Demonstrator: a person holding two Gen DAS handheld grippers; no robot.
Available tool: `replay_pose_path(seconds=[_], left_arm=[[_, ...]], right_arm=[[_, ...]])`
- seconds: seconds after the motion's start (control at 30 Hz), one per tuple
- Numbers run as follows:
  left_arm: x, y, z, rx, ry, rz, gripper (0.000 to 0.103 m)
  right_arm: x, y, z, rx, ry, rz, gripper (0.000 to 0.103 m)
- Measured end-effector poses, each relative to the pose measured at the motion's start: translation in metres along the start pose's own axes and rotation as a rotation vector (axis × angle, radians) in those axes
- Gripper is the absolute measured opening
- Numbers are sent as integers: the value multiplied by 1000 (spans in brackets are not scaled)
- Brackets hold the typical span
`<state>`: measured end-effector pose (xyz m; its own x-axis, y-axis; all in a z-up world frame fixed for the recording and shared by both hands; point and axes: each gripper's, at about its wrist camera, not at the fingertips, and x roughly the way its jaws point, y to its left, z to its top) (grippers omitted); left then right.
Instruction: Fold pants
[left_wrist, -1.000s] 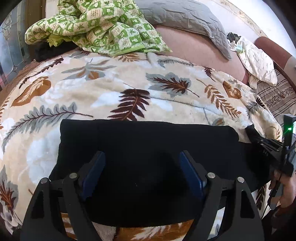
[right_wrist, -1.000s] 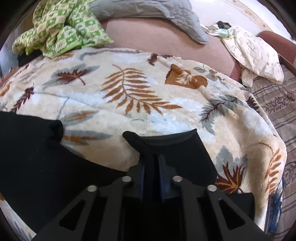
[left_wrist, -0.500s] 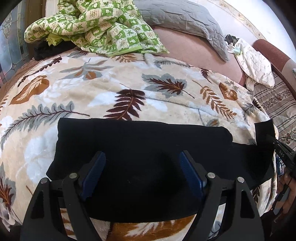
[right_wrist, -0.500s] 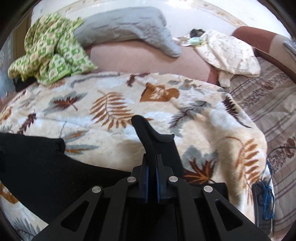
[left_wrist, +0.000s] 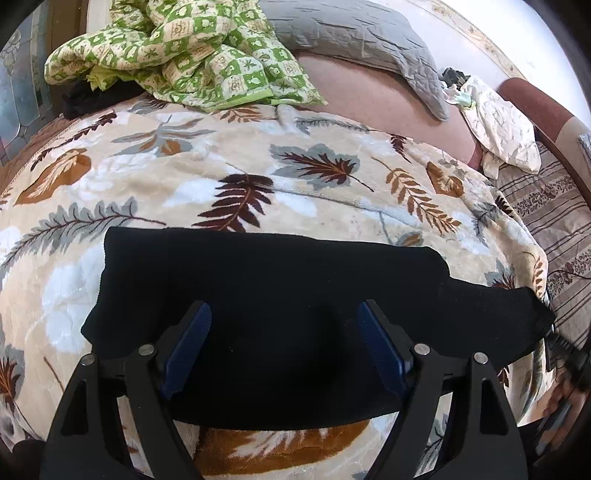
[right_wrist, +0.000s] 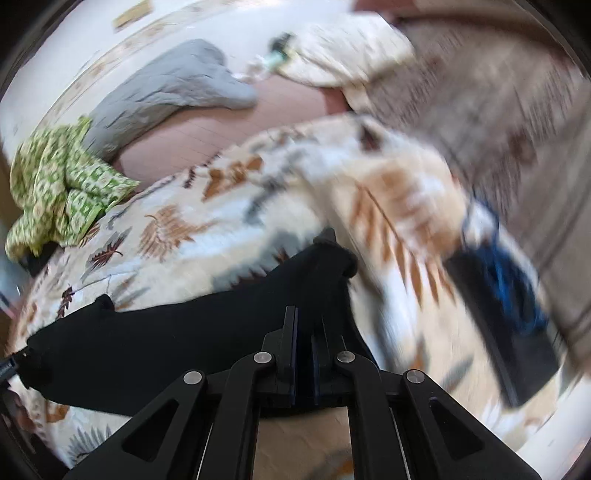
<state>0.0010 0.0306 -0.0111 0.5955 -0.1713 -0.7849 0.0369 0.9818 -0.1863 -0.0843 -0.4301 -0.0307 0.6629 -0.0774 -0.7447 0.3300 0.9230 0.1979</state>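
Black pants (left_wrist: 266, 280) lie folded across a leaf-print blanket (left_wrist: 221, 177) on a bed. My left gripper (left_wrist: 284, 332) hovers open just above their middle, blue pads wide apart, nothing between them. In the right wrist view the pants (right_wrist: 166, 332) stretch from lower left to a raised end, and my right gripper (right_wrist: 303, 325) is shut on that end's cloth, held off the blanket and rolled to one side. The right gripper's black body and the hand that bears it show at the left wrist view's right edge, at the pulled-out pant end (left_wrist: 532, 314).
A green checked quilt (left_wrist: 184, 55) and a grey pillow (left_wrist: 351, 40) lie at the bed's far side. A cream cloth (left_wrist: 502, 125) rests on a striped seat (left_wrist: 554, 221) to the right. A dark flat object with blue cord (right_wrist: 506, 306) lies by the blanket's right edge.
My right gripper has drawn the pant end out to the right and rolled, stretching the cloth. The left gripper has stayed put and open.
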Motion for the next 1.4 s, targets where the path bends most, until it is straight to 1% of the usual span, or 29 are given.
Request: replay_pose_path(seconds=[0.1,0.13,0.17,0.23,0.3,0.37,0.4,0.47,0.5,0.53,0.6,0.63,0.67,0.7,0.73,0.77,0.8,0.83,0.9,0.93,1.0,1.03,1.1,1.17,1.2,1.27,1.3,1.33,1.4], left_arm=[[-5,4,0,-8,0,4,82],[-8,6,0,-9,-2,8,82],[-12,9,1,-11,-7,11,82],[-22,19,3,-27,-23,17,82],[-32,31,5,-49,-43,31,82],[-43,49,7,-83,-64,55,82],[-47,57,7,-101,-71,68,82],[-53,76,6,-141,-76,96,82],[-54,87,5,-164,-76,111,82],[-54,94,4,-181,-74,124,82],[-53,110,0,-225,-63,144,82],[-53,118,-3,-254,-49,143,82],[-52,123,-5,-274,-36,133,82],[-51,128,-8,-289,-24,118,82],[-50,130,-10,-293,-17,113,82],[-51,132,-11,-290,-14,116,82],[-51,133,-12,-286,-12,122,82],[-49,134,-13,-284,-7,123,82],[-43,137,-13,-294,21,100,82],[-40,138,-12,-301,33,91,82],[-30,140,-9,-312,57,77,82],[-26,141,-8,-318,64,83,82],[-15,145,-4,-343,81,86,82],[-6,147,-2,-371,104,53,82],[-1,146,-1,-378,117,24,83],[3,142,1,-365,117,10,84],[4,139,3,-354,118,1,84],[6,137,4,-351,124,-23,84],[9,135,7,-366,140,-87,84]], right_arm=[[20,-24,-17,79,95,9,7],[19,-30,-21,106,82,34,9],[15,-33,-21,124,77,37,12],[6,-34,-17,107,53,-10,21],[-6,-32,-11,69,5,-87,22],[-19,-33,-6,61,-50,-155,22],[-25,-31,-3,49,-78,-173,22],[-30,-26,3,3,-102,-153,22],[-28,-20,4,-21,-97,-129,22],[-22,-13,4,-51,-71,-101,26],[1,-1,1,-91,36,-65,27],[14,4,-4,-108,101,-71,27],[22,8,-5,-126,121,-96,27],[20,16,-7,-152,94,-130,30],[17,22,-6,-162,79,-131,30],[13,31,-4,-160,67,-99,30],[8,42,-2,-156,53,-54,34],[5,53,-1,-166,46,-12,43],[0,96,-5,-251,44,131,57],[-1,114,-7,-286,48,193,59],[-1,170,-23,-405,81,414,60],[0,190,-31,-451,96,472,60],[-3,247,-59,-596,122,584,61],[-7,286,-83,-701,129,667,64],[-9,304,-96,-753,126,690,67],[-12,336,-120,-862,93,702,67],[-14,344,-130,-903,69,703,70],[-16,353,-139,-953,39,692,72],[-15,368,-160,-1075,-25,650,73]])
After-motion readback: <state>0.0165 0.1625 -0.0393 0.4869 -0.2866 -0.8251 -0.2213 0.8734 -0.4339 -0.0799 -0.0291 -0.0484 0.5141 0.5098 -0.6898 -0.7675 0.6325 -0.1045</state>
